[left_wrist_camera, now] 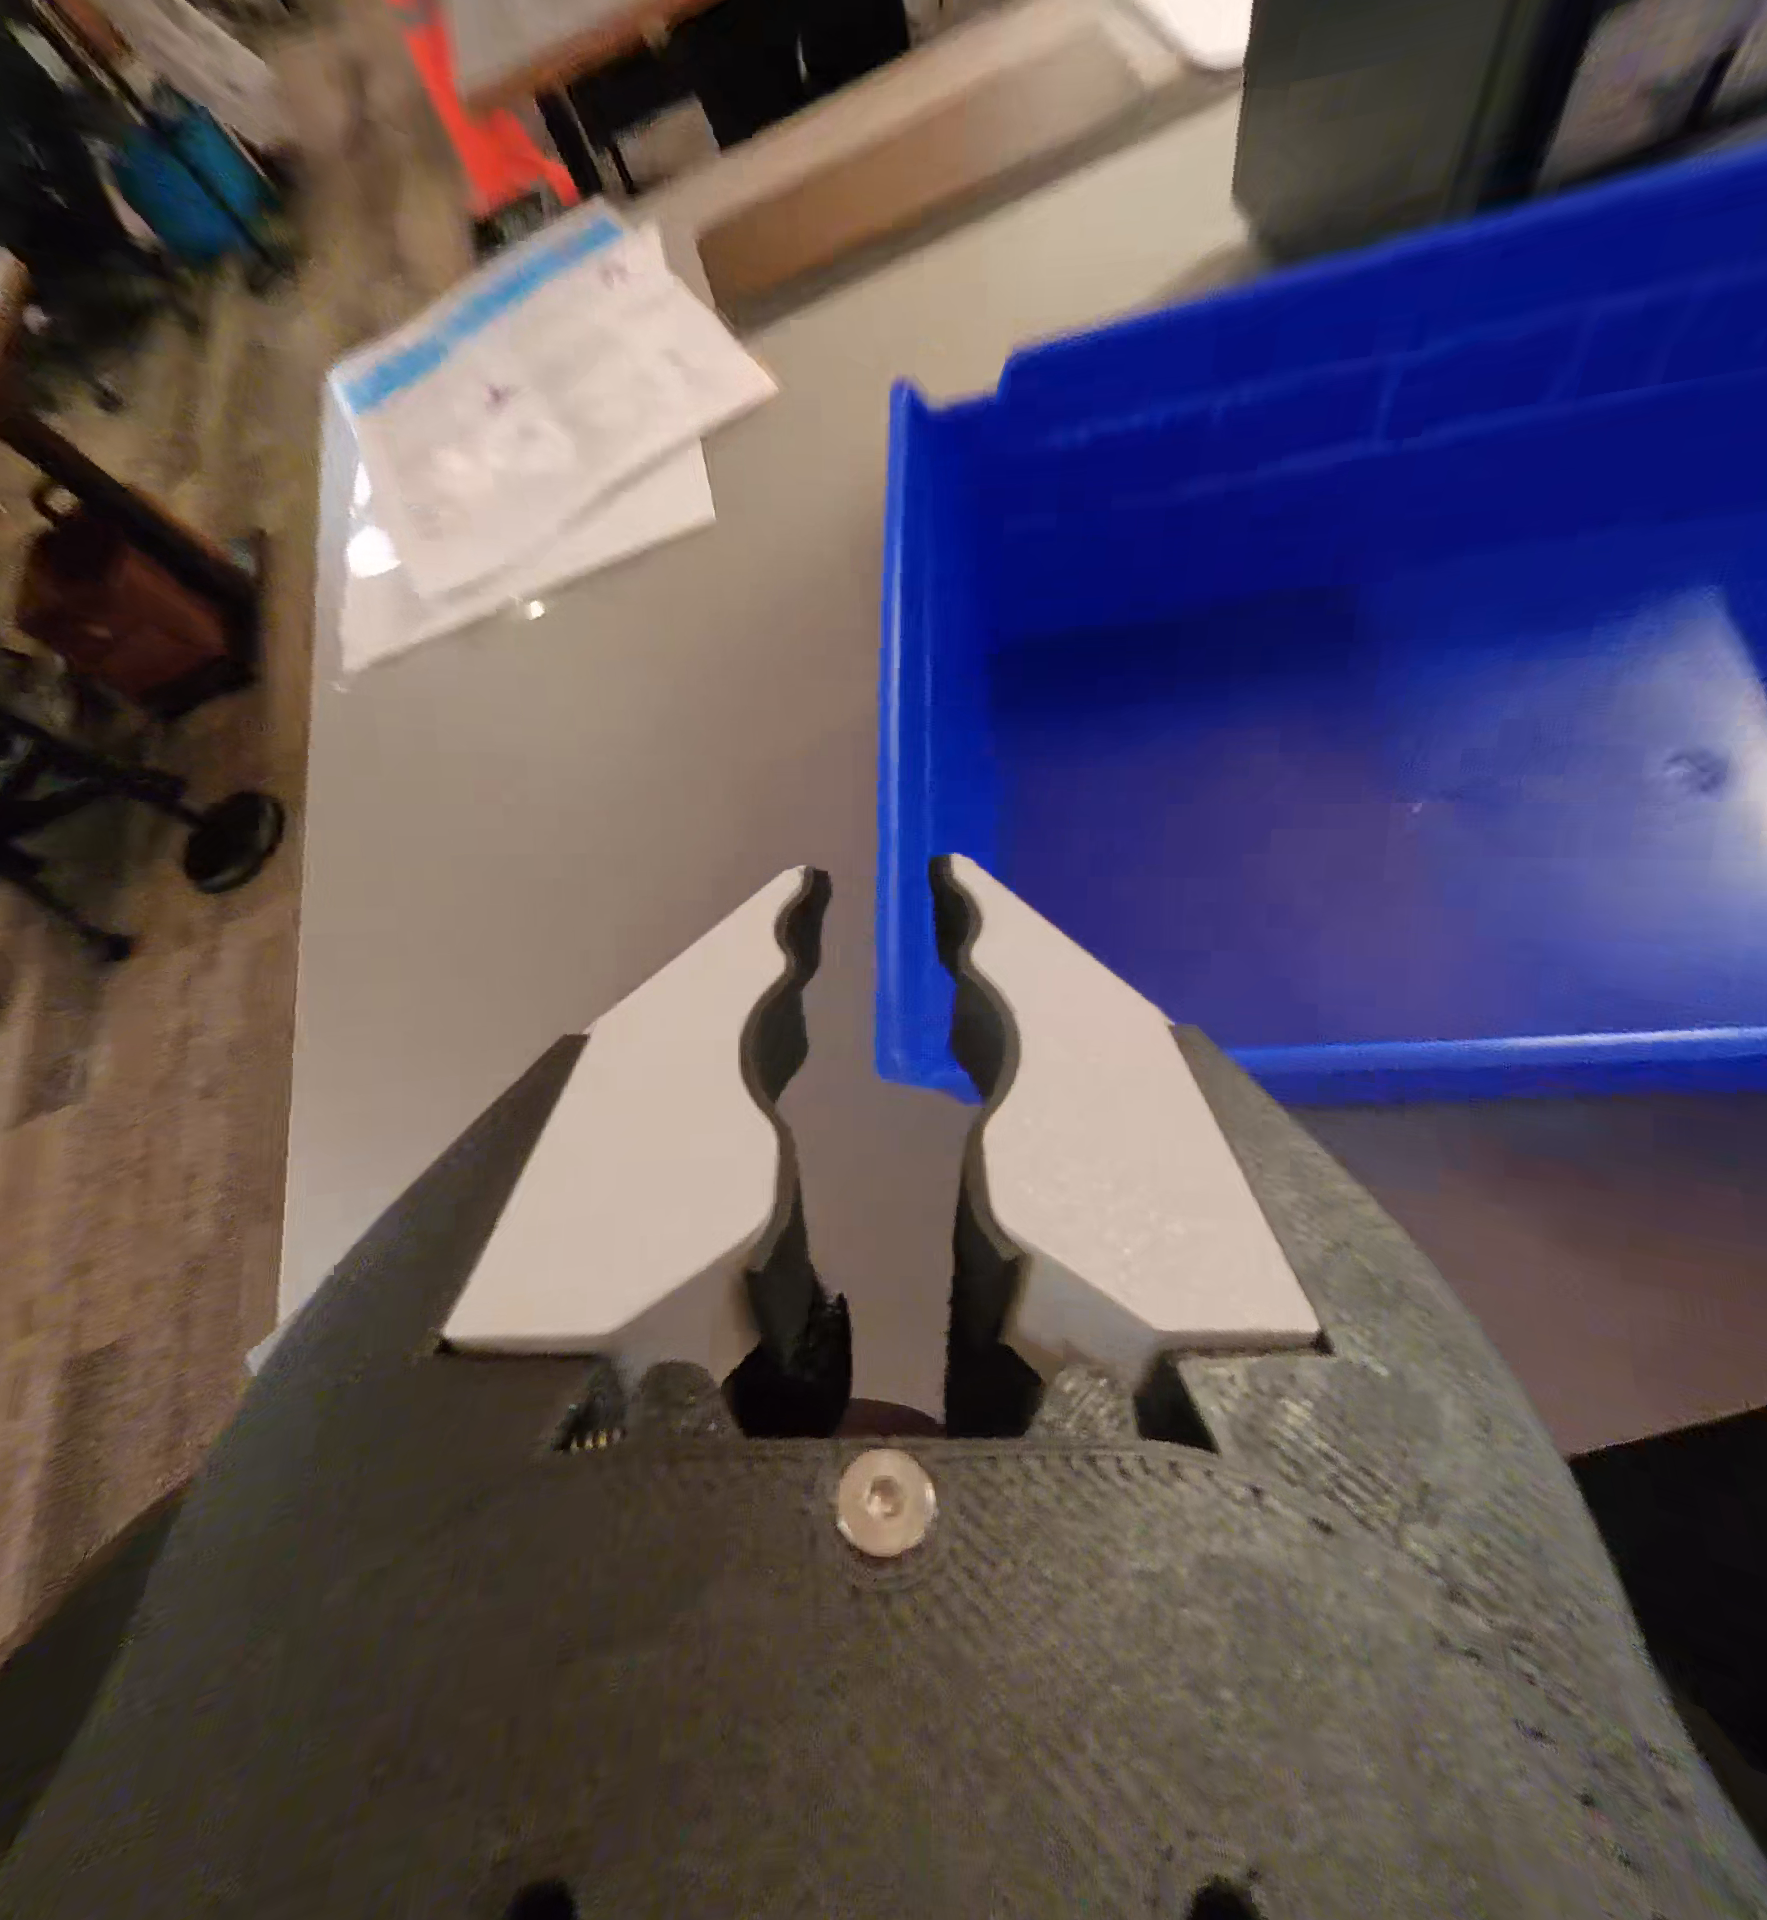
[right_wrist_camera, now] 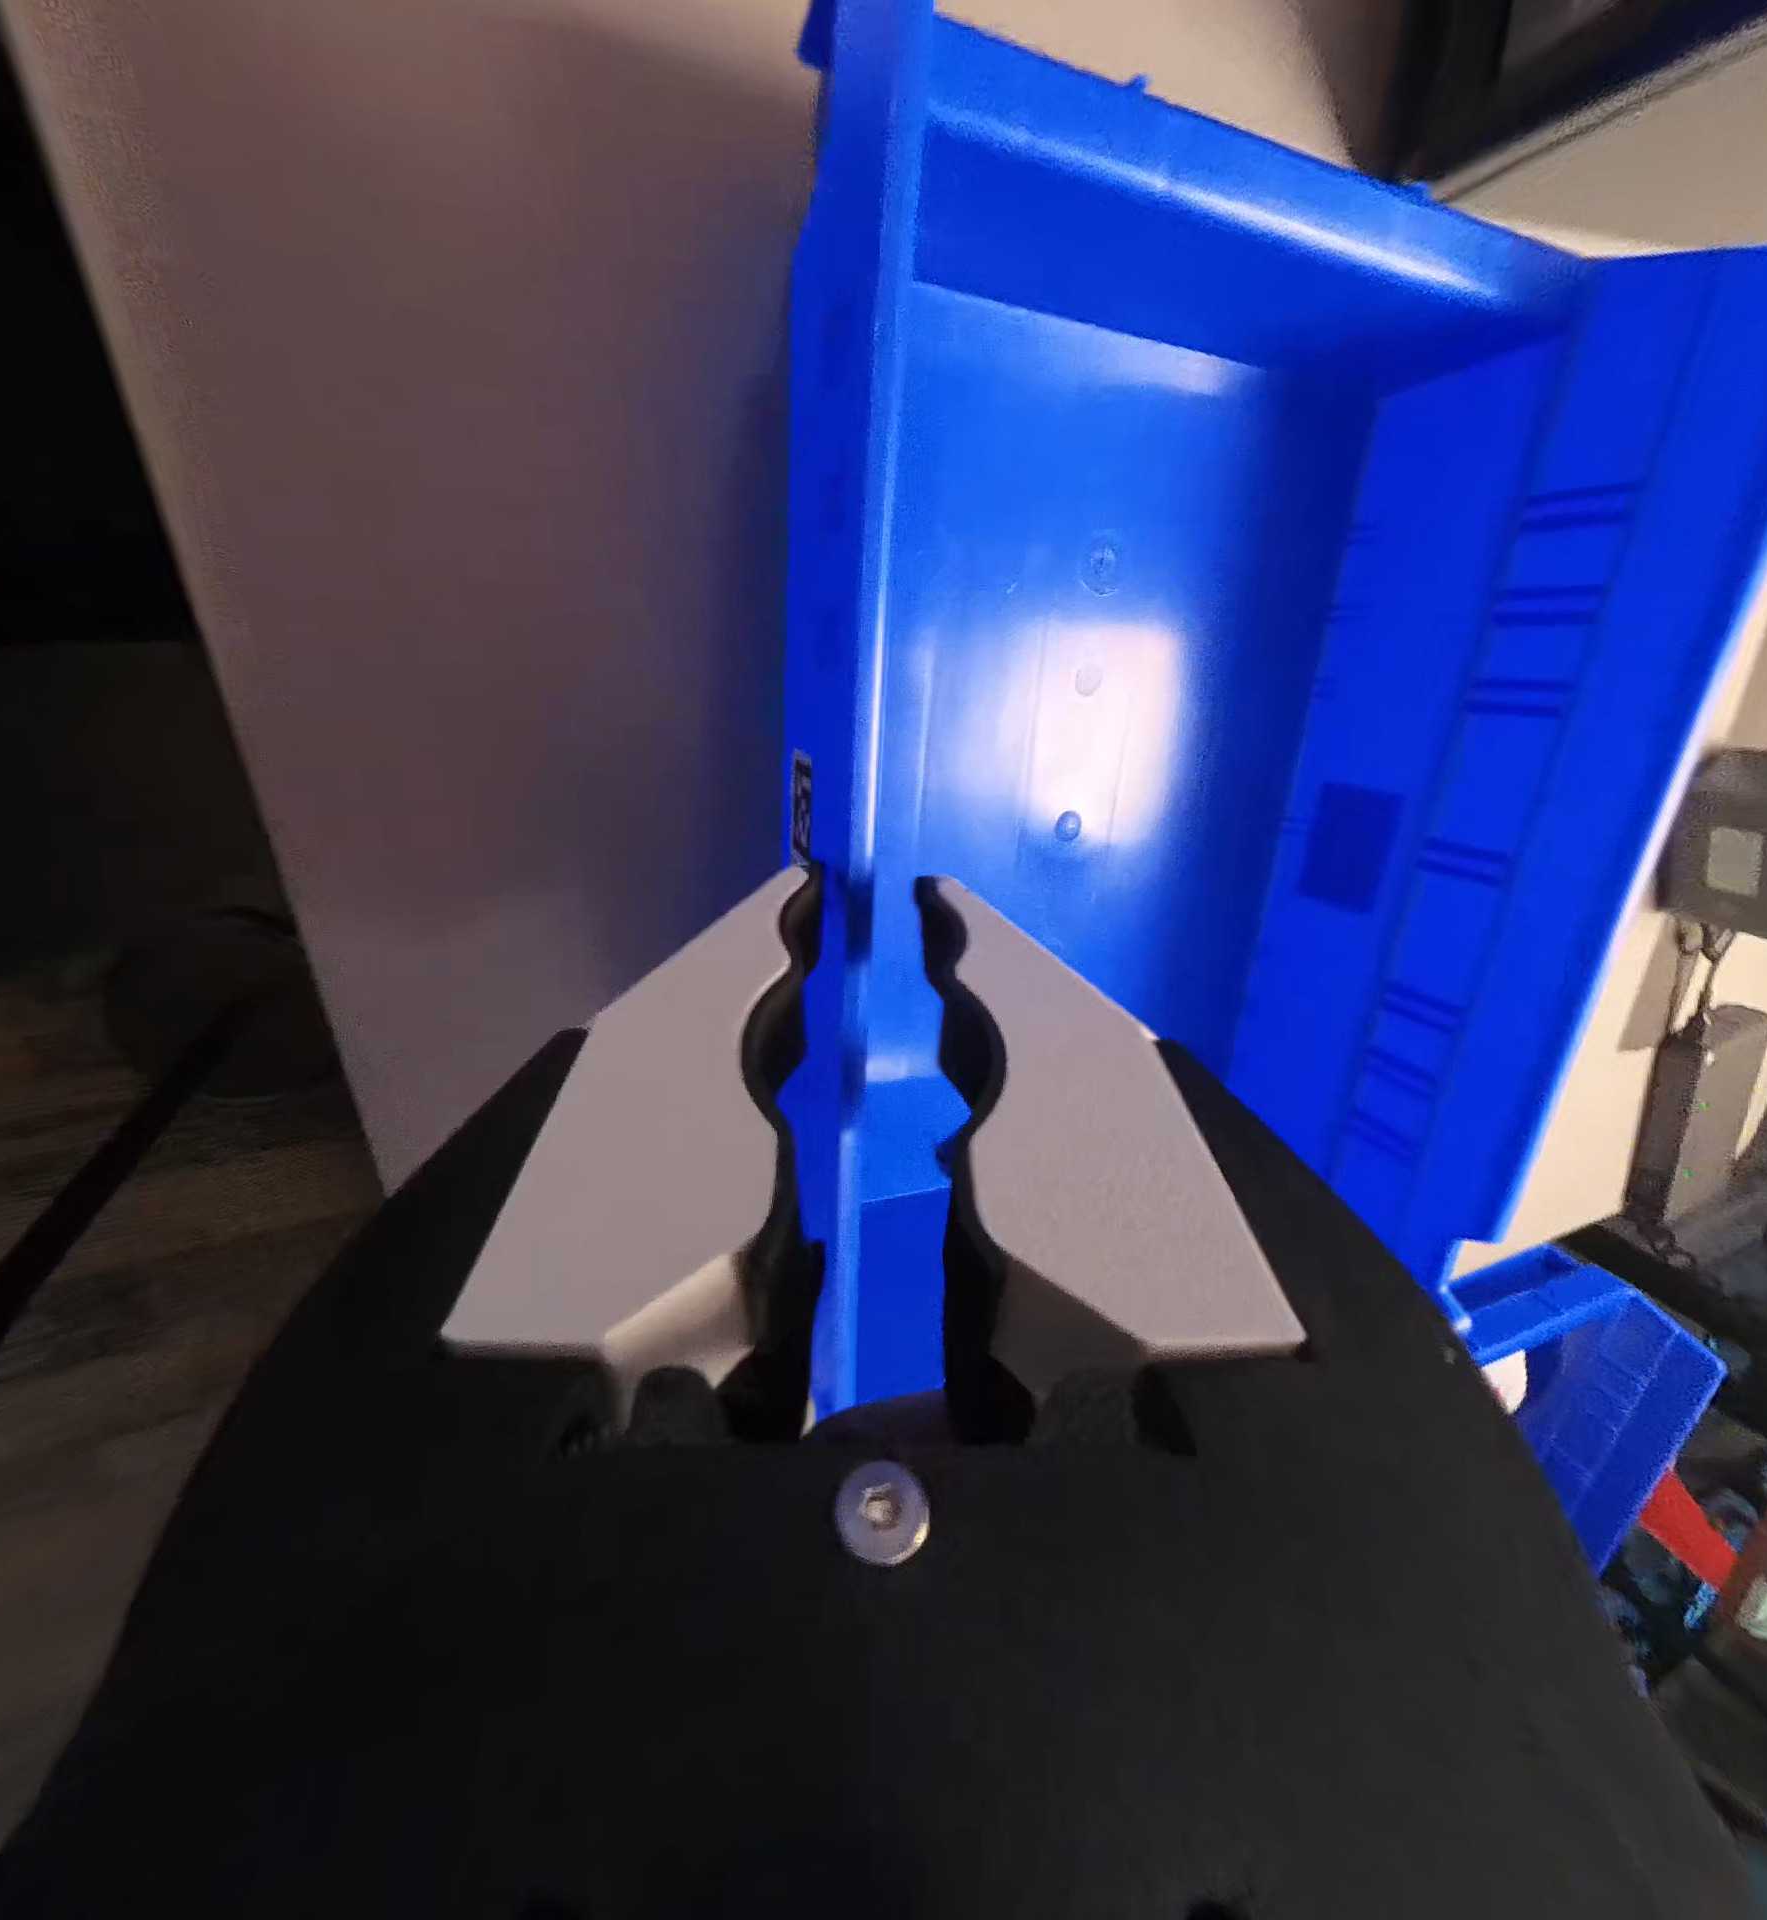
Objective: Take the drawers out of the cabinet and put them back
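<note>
Blue moulded-plastic open-top drawer [left_wrist_camera: 1378, 644], on the grey tabletop [left_wrist_camera: 567, 831] near its left edge, long axis running ahead of the right gripper [right_wrist_camera: 863, 894], which pinches its side wall; left gripper [left_wrist_camera: 879, 883] slightly spread, straddling the near-left corner wall unpressed.

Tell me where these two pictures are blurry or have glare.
Left wrist view: the papers and floor clutter are smeared by motion blur, the near fingers sharp; a soft sheen lies on the drawer floor. Right wrist view: strong white glare on the drawer floor, its edges blurred, the left side dark.
</note>
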The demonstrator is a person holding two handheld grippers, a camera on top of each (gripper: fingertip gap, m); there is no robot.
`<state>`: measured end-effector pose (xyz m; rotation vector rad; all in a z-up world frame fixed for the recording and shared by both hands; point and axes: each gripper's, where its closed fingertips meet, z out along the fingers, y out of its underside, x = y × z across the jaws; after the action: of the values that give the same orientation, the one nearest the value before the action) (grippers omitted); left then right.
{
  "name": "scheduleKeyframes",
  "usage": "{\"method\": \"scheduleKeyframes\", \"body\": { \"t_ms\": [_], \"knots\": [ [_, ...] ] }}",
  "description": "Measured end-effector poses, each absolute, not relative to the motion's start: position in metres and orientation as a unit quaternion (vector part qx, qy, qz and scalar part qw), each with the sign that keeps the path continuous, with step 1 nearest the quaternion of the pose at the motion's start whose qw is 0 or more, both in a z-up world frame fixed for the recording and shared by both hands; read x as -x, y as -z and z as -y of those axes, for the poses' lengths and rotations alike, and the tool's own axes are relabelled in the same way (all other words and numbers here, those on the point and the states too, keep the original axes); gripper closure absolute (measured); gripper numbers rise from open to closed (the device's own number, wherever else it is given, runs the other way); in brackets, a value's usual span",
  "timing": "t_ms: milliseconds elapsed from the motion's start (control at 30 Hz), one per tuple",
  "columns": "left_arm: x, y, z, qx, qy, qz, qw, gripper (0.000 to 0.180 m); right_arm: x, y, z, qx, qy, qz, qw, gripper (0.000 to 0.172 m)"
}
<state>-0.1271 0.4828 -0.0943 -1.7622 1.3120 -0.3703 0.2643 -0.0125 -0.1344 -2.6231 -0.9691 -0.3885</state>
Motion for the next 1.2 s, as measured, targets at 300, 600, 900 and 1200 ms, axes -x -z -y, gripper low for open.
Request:
{"method": "scheduleKeyframes", "body": {
  "t_ms": [300, 600, 900, 1200],
  "knots": [
    [0.062, 0.082, -0.268, 0.476, 0.336, -0.719, 0.379, 0.116, -0.223, 0.116, -0.031, 0.905, 0.107, 0.309, 0.271, 0.101],
    [0.045, 0.138, -0.258, 0.45, 0.231, -0.796, 0.332, 0.151, -0.215, 0.147, -0.07, 0.905, 0.144, 0.315, 0.247, 0.155],
    [0.096, 0.133, -0.306, 0.498, 0.165, -0.792, 0.312, 0.13, -0.219, 0.152, -0.016, 0.902, 0.113, 0.353, 0.22, 0.15],
    [0.064, 0.041, -0.275, 0.506, 0.302, -0.696, 0.411, 0.117, -0.202, 0.082, -0.017, 0.895, 0.025, 0.257, 0.365, 0.111]
  ]
}}
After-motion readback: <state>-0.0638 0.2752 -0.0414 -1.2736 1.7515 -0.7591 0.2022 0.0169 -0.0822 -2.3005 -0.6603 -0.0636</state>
